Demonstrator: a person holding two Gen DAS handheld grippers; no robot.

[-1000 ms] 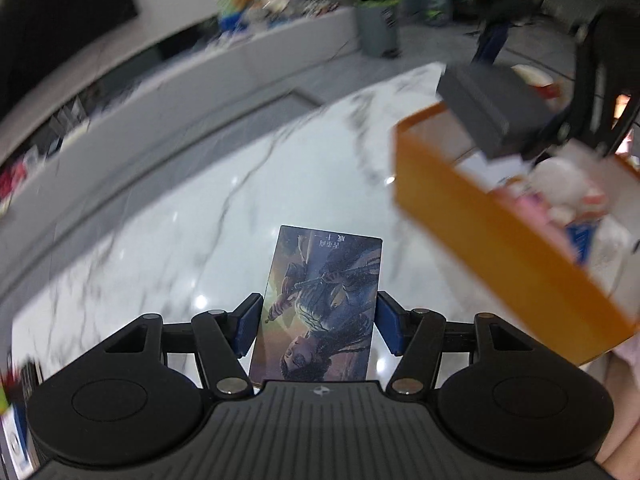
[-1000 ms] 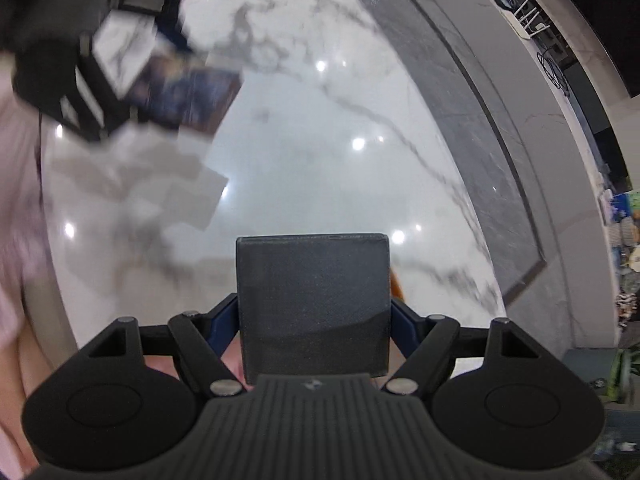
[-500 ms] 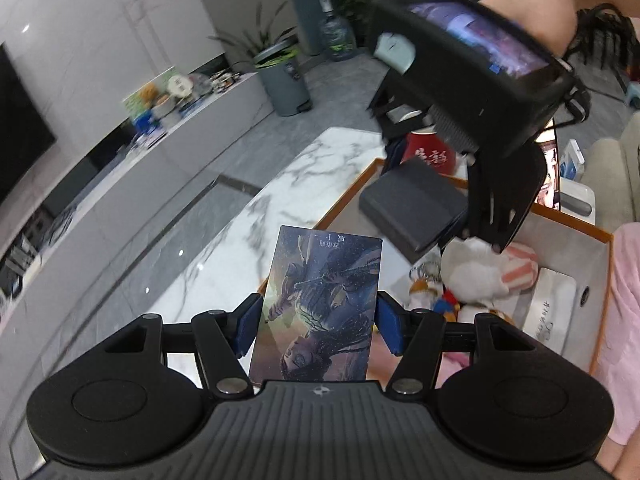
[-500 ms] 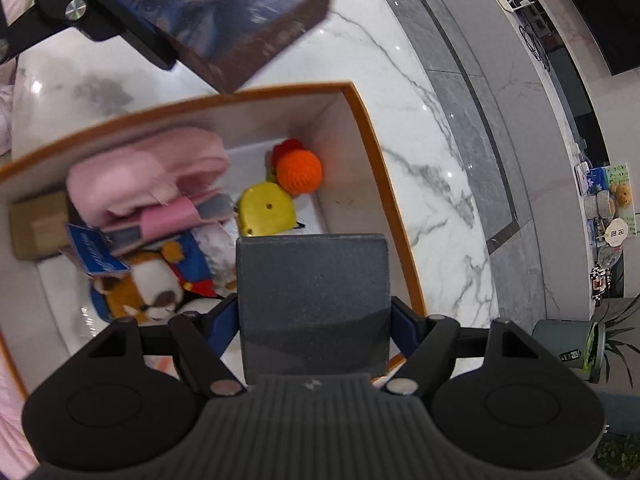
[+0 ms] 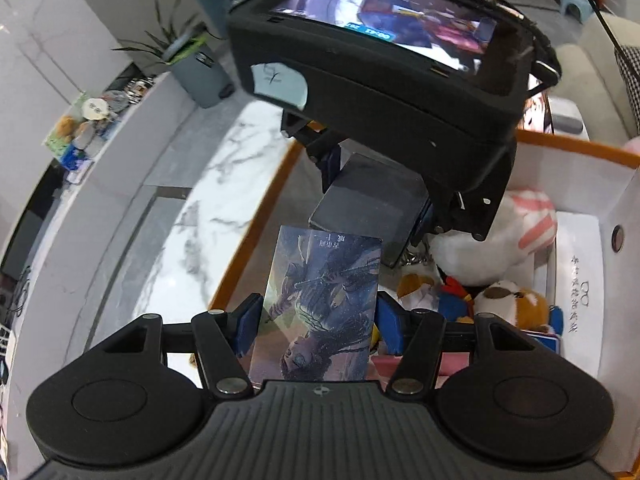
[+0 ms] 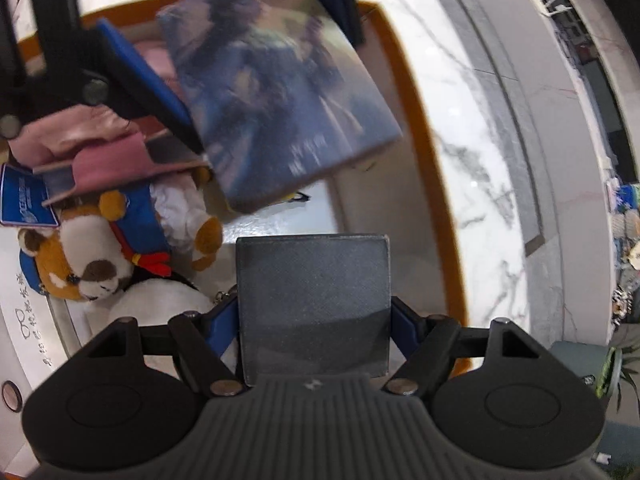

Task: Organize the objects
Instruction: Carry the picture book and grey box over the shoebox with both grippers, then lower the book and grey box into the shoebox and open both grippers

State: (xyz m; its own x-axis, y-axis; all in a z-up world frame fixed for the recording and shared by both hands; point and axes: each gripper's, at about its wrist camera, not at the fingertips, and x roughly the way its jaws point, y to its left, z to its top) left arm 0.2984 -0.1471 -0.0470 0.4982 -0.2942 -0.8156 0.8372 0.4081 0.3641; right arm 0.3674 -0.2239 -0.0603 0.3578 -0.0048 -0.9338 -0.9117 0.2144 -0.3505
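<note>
Orange-rimmed, white-lined storage box [image 5: 256,256] on a white marble tabletop [image 5: 208,200], holding a brown-and-white plush dog in blue [image 6: 100,248], a white plush with pink stripes [image 5: 508,236] and folded pink cloth [image 6: 104,156]. Left gripper [image 5: 316,316]: jaws closed on a flat illustrated picture box [image 5: 320,308], held over the storage box's near wall. Right gripper [image 6: 314,318]: jaws clamped on a dark grey textured square case [image 6: 314,300], poised above the interior, apparently for lowering in.

White marble table [image 5: 208,200] bearing an orange-rimmed box [image 5: 256,240] of toys.
</note>
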